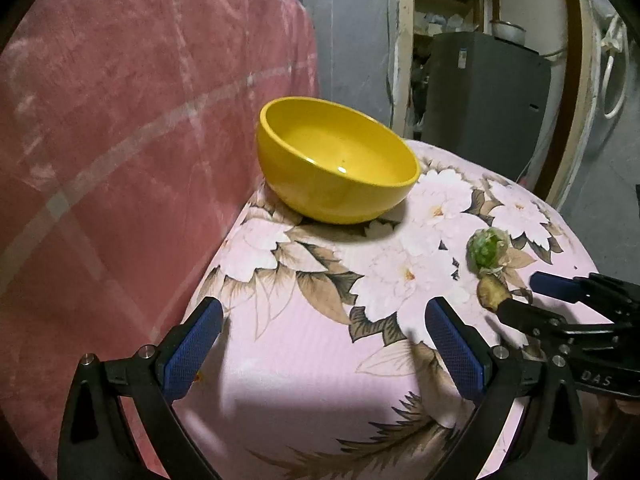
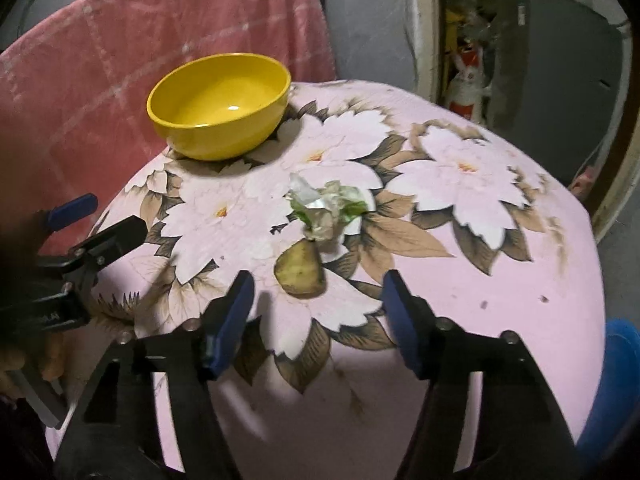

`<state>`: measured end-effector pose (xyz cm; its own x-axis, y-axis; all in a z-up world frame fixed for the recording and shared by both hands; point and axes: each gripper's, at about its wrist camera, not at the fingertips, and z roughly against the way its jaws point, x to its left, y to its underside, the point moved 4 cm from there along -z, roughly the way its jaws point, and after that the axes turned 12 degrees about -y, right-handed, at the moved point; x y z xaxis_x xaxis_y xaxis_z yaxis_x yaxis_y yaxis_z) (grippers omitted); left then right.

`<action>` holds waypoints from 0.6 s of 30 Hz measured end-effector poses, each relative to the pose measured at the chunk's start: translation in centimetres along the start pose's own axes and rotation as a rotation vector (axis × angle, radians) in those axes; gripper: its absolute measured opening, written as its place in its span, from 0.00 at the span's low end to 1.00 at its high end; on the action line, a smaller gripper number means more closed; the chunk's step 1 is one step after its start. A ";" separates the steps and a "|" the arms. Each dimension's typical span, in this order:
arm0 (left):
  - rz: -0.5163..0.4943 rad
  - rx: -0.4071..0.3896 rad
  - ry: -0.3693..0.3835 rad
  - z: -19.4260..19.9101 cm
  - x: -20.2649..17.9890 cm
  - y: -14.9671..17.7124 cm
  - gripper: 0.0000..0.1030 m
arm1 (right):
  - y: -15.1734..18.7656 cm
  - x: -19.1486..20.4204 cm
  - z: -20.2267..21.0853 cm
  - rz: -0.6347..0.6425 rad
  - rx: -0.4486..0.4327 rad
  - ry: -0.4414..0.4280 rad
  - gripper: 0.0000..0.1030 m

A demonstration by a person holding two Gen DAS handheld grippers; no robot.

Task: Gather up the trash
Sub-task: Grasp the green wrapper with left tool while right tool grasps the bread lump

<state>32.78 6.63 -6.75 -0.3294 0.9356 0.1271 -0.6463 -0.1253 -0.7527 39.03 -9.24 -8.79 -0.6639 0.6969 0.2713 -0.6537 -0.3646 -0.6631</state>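
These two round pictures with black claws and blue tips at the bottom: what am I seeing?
No robot here: a person holds a two-finger gripper in each hand, each with a wide-angle camera looking along its fingers. One picture is from the left gripper, the other from the right gripper; each also shows the other at its edge. Both stand open and hold nothing. On the flowered cloth sit an empty yellow bowl, a crumpled wrapper and a brownish peel-like scrap. The right gripper points at the scrap, which lies just ahead of its fingertips.
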 end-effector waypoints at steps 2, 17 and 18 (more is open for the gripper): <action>0.004 0.010 -0.001 -0.2 0.1 0.0 0.96 | -0.2 0.1 -0.6 0.003 0.021 -0.017 0.61; -0.058 0.014 0.076 -0.4 -2.7 -1.0 0.96 | 0.7 -1.8 0.6 -0.068 0.034 -0.054 0.39; -0.070 0.017 0.091 -0.5 -3.2 -1.1 0.96 | 1.0 -2.1 1.0 -0.071 0.031 -0.044 0.39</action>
<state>34.84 3.97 -6.67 -0.2199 0.9683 0.1187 -0.6774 -0.0640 -0.7328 39.38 -11.68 -9.27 -0.6304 0.6939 0.3480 -0.7103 -0.3347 -0.6192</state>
